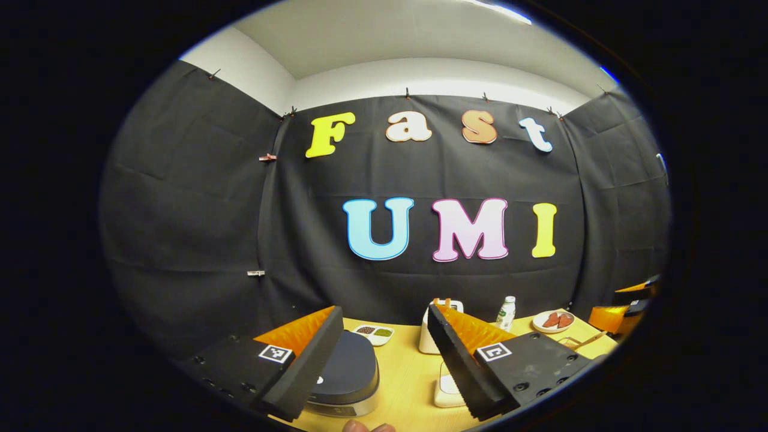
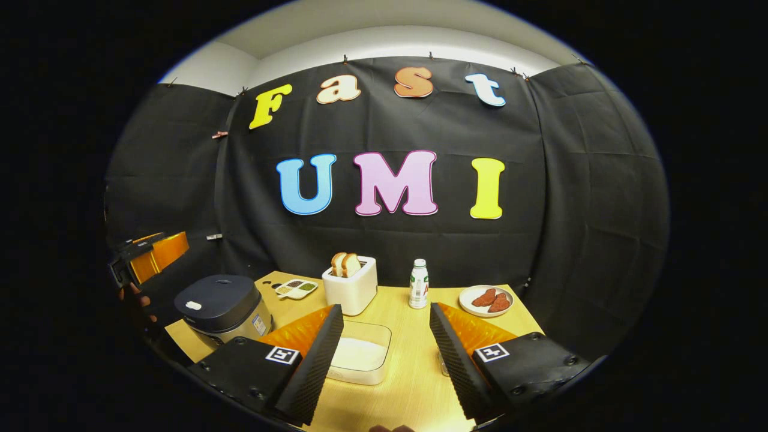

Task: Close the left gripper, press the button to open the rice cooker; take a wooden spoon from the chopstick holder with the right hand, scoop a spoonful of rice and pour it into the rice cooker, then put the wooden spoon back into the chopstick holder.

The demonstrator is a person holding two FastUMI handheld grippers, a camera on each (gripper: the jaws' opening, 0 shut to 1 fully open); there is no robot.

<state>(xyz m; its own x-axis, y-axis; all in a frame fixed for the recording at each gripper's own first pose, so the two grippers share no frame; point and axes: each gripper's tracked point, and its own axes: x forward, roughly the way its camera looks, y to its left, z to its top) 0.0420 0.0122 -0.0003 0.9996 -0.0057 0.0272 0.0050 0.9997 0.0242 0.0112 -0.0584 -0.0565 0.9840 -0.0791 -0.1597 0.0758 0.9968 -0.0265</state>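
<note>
- Dark, glossy plastic covers the lid of the rice cooker (image 2: 221, 303), which sits shut at the left side of the wooden table (image 2: 414, 372); in the left gripper view it lies just beyond my left gripper (image 1: 384, 360).
- My left gripper is spread wide with nothing between its fingers (image 1: 306, 366), so it must come together before I press.
- A small pale mark shows on the lid top; I cannot tell whether that is the button.
- I judge the cooker heavy and stiff enough to stay put under a firm push, though the smooth lid may let a fingertip slide.
- My right gripper (image 2: 384, 360) is also spread apart and empty, hovering over the clear container of rice (image 2: 363, 354).
- Loose rice should spill easily, so a level spoon matters.
- In the left gripper view a thin wooden handle (image 1: 581, 342) pokes up at the right edge of the table; the holder itself is hard to make out.
- Wood is light, rigid and not slippery; I would pinch the handle partway along its length.
- Toaster (image 2: 351, 287), bottle (image 2: 419, 283) and plate (image 2: 486, 300) stand further back.
</note>
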